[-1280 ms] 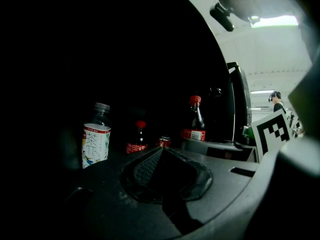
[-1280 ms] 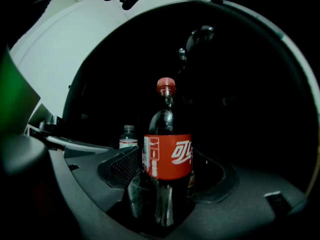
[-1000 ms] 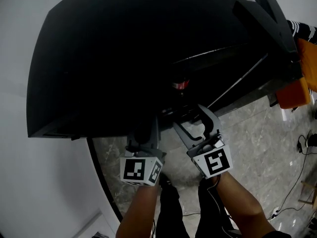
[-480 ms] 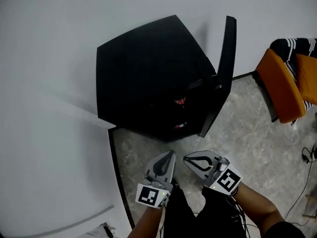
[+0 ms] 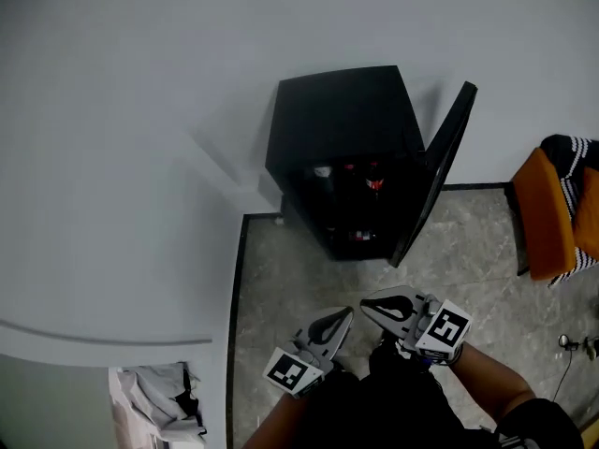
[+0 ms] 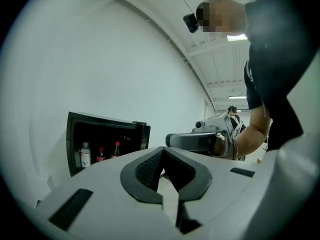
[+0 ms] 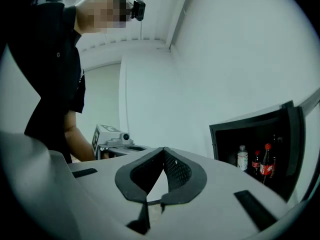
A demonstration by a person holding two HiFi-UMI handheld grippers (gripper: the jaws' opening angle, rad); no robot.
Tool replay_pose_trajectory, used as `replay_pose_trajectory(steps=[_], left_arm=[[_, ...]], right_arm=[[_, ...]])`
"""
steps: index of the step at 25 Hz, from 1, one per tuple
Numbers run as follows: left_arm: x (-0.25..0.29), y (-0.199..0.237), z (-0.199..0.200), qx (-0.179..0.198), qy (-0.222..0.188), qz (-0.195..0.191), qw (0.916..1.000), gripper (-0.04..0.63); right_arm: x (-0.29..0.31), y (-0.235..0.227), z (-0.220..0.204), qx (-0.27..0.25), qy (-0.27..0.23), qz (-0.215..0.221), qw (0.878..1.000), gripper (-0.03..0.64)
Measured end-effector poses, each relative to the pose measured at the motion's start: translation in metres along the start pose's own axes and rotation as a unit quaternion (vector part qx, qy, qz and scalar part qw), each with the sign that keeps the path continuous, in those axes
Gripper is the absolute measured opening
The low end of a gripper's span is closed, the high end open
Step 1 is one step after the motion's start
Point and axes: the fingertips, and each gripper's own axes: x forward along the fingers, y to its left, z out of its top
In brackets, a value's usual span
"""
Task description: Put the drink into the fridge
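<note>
Since a sec ago the person has backed well away. The fridge (image 5: pixel 342 129) now sits small at the top of the head view, and both tongs have come off it and hang low, near the body. The right gripper (image 5: pixel 367 303) was wide then and is now fully closed w/ nothing in it. In its own view the pads (image 7: pixel 172 169) meet at the tip. The left gripper (image 5: pixel 346 313) is closed & empty too, just beside the right one, tips near but apart. The fridge door (image 5: pixel 440 171) stands open on the right. The drinks are inside on the shelf: a water bottle (image 7: pixel 242 158) w/ two red-capped cola bottles (image 7: pixel 266 160) beside it. An orange chair (image 5: pixel 547 213) stands at the right edge on the grey stone floor (image 5: pixel 281 279).
</note>
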Motion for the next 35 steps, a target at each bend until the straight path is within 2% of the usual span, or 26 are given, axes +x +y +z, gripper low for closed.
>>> replay_pose_trajectory(steps=[3, 5, 7, 11, 14, 17, 19, 23, 26, 29, 35], left_arm=[[-0.032, -0.023, -0.002, -0.015, 0.003, 0.014, 0.9998, 0.011], [-0.048, -0.047, -0.003, -0.018, -0.005, -0.011, 0.9998, 0.011], [-0.061, -0.072, -0.002, -0.003, -0.027, -0.038, 0.9989, 0.011], [-0.112, -0.116, -0.005, 0.007, -0.052, -0.043, 0.9977, 0.011], [-0.154, -0.144, -0.023, -0.012, -0.064, -0.026, 0.9976, 0.011], [-0.194, -0.162, -0.056, -0.049, -0.054, 0.002, 0.9973, 0.011], [-0.215, -0.168, -0.071, -0.068, -0.052, 0.022, 0.9961, 0.011], [-0.245, -0.182, -0.081, -0.079, -0.055, 0.068, 0.993, 0.011], [-0.253, -0.195, -0.087, -0.083, -0.051, 0.097, 0.9905, 0.011], [-0.248, -0.215, -0.099, -0.093, -0.037, 0.109, 0.9889, 0.011], [-0.205, -0.286, -0.109, -0.086, -0.009, 0.099, 0.9913, 0.011]], right_arm=[[-0.01, 0.033, 0.008, -0.026, 0.002, 0.011, 1.0, 0.023], [-0.022, 0.058, 0.009, -0.026, 0.002, 0.019, 0.999, 0.023], [-0.035, 0.083, 0.006, -0.017, 0.008, 0.027, 0.999, 0.023], [-0.059, 0.15, -0.004, -0.005, 0.008, 0.022, 1.0, 0.023], [-0.076, 0.185, -0.022, 0.01, 0.027, 0.006, 1.0, 0.023], [-0.089, 0.216, -0.047, 0.022, 0.048, -0.002, 0.999, 0.023], [-0.096, 0.236, -0.057, 0.023, 0.063, 0.005, 0.998, 0.023], [-0.113, 0.265, -0.07, 0.035, 0.092, 0.032, 0.995, 0.023], [-0.132, 0.273, -0.082, 0.039, 0.103, 0.044, 0.993, 0.023], [-0.156, 0.277, -0.087, 0.046, 0.09, 0.044, 0.994, 0.023], [-0.236, 0.288, -0.096, 0.076, 0.056, 0.054, 0.994, 0.023]])
